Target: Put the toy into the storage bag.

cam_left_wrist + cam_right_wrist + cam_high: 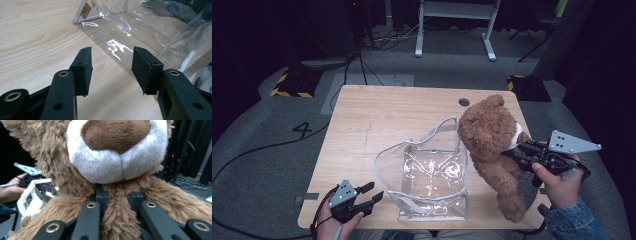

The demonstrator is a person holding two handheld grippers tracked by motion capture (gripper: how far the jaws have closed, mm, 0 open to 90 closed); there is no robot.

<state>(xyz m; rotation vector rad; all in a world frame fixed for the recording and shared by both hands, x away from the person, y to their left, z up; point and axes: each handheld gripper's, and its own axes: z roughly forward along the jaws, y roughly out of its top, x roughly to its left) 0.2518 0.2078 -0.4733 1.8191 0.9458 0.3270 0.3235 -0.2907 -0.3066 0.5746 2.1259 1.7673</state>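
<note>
Teddy bear [492,145] above wooden table [377,115] — dim, perhaps studio room

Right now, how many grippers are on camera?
2: the left gripper open at the table's near-left edge beside the clear bag, the right gripper clamped on the teddy bear.

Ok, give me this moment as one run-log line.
right gripper: shut on teddy bear, held beside clear bag | left gripper: open, jaws bare, near bag | bag: on table
</note>
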